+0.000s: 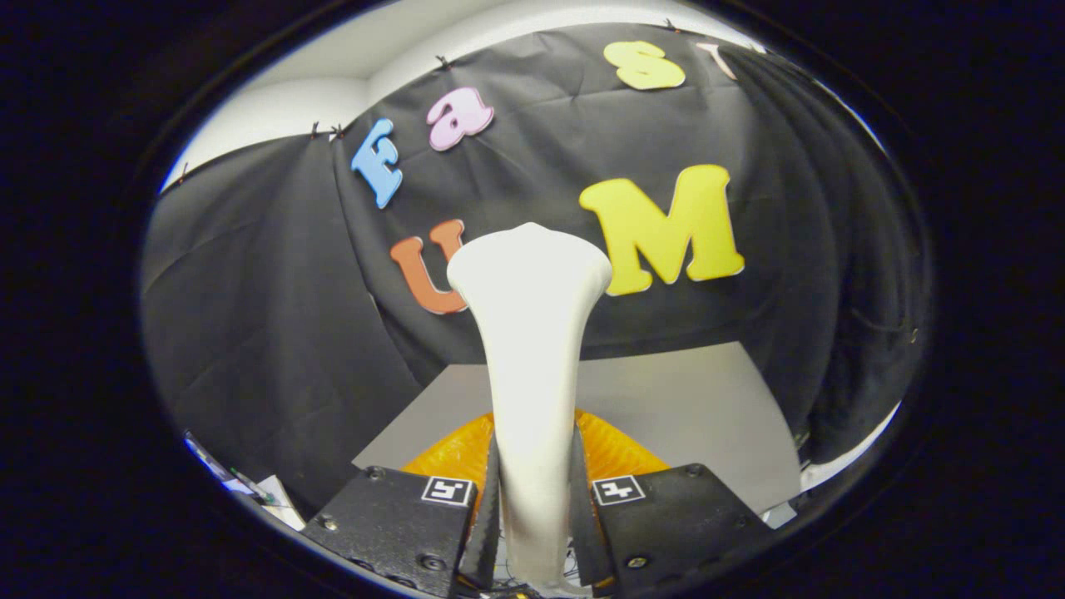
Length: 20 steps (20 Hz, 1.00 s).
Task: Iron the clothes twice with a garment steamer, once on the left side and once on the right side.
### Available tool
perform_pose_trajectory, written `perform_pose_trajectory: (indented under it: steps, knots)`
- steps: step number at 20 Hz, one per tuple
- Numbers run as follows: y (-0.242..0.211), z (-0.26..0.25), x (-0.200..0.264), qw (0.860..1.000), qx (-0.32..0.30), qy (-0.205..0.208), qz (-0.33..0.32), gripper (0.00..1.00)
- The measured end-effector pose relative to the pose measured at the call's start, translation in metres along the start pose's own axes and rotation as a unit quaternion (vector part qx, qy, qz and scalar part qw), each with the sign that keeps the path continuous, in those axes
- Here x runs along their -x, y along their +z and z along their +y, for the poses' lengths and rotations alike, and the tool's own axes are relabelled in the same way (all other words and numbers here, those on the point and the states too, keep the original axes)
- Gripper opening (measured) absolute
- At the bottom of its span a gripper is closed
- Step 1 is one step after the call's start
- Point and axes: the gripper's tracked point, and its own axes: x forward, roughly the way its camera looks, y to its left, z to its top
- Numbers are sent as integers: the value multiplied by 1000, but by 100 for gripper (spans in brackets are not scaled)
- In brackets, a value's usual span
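Above the grey desk [691, 399] and orange garment [616, 449], clamped by its slim neck between both fingers of the tool [532, 516]: white garment steamer [532, 333], seemingly rigid, smooth, top-heavy.

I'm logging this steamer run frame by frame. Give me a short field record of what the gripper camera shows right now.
holder: hand-held gripper, fingers pressed on both sides of the handle
held item: white garment steamer, upright, flared head beyond the fingers
below the steamer: orange ribbed item, identity unclear
surface: grey table
garment: cannot tell
steam: none visible
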Motion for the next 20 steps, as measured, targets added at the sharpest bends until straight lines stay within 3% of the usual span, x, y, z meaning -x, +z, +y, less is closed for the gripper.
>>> perform_pose_trajectory:
  steps: [6,11,16,20]
  knots:
    - [28,-72,110,995,-12,-50,-80,39]
    - [69,-124,187,981,-17,-109,-158,39]
    - [122,-160,231,960,1,-157,-232,39]
    - [166,-181,244,949,7,-161,-270,39]
